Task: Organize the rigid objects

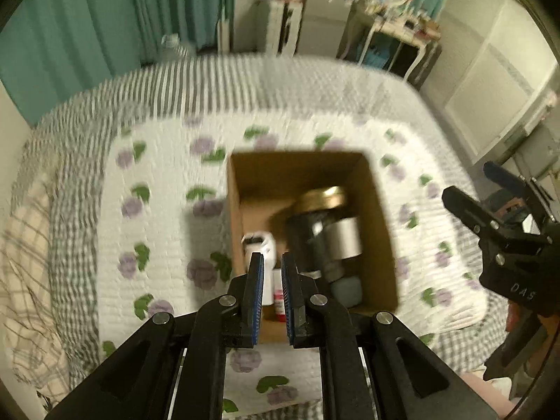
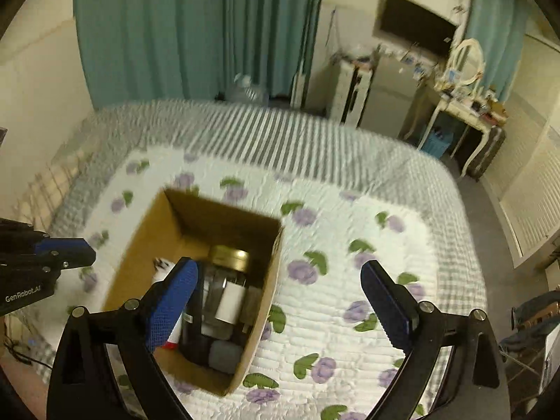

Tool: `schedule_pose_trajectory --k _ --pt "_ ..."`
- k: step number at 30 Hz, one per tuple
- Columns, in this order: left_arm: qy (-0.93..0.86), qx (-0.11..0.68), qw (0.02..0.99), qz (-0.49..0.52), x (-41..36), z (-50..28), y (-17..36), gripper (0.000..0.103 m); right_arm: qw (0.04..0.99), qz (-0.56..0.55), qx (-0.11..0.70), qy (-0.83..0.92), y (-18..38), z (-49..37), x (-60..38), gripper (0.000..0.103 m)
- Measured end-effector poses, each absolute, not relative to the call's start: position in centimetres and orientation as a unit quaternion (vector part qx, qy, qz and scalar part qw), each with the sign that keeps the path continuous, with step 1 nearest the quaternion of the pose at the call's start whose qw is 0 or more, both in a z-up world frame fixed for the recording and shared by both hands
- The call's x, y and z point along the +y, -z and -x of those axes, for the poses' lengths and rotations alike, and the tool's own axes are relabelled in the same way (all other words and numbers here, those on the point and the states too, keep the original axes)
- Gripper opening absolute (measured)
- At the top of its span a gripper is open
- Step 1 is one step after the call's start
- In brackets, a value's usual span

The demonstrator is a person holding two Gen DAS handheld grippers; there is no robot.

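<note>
An open cardboard box (image 1: 379, 217) stands on a floral quilt; it also shows in the right wrist view (image 2: 140, 245). Inside lie a dark glass jar with a gold lid (image 1: 322, 224) (image 2: 224, 290), a white bottle (image 1: 260, 245), a small red-and-white item (image 1: 279, 297) and a grey object (image 1: 346, 288) (image 2: 225, 353). My left gripper (image 1: 272, 262) hovers over the box's near left part, its jaws a narrow gap apart with nothing between them. My right gripper (image 2: 280, 273) is wide open and empty above the box's right wall; it also shows at the right edge of the left wrist view (image 1: 469, 189).
The white quilt with purple flowers (image 2: 350, 245) covers a bed with a grey striped border (image 2: 262, 126). Teal curtains (image 2: 196, 28) hang behind. A white cabinet (image 2: 350, 87) and a cluttered dressing table with a mirror (image 2: 465, 98) stand beyond the bed.
</note>
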State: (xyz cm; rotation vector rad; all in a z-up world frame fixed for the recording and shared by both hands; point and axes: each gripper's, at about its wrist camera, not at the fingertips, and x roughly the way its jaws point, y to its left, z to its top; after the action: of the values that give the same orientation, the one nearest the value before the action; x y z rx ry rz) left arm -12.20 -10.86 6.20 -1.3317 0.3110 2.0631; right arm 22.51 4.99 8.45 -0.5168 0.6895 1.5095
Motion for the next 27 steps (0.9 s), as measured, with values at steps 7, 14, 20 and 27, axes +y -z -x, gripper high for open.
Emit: schedule_pose_trajectory --k 7,14,20,27 --pt "-0.828 0.087 0.366 0.416 -12.8 6.2 -14.4 0.048 0.672 0.106 0.28 -0.677 -15.6 -25.3 -4.2 0.096" --pt "-0.851 0.056 0.382 0.356 -15.6 1.3 -15.9 0.092 0.699 0.051 0.249 -0.668 -16.7 -26.1 -11.6 0.103" --pt "-0.894 0.057 0.364 0.257 -18.0 -2.6 -15.1 0.103 0.723 0.014 0.194 -0.663 -15.4 -24.3 -16.8 0.103" --pt "-0.927 0.055 0.317 0.192 -20.0 -5.4 -12.4 0.103 0.716 -0.014 0.179 -0.674 -13.1 -22.2 -18.9 0.103"
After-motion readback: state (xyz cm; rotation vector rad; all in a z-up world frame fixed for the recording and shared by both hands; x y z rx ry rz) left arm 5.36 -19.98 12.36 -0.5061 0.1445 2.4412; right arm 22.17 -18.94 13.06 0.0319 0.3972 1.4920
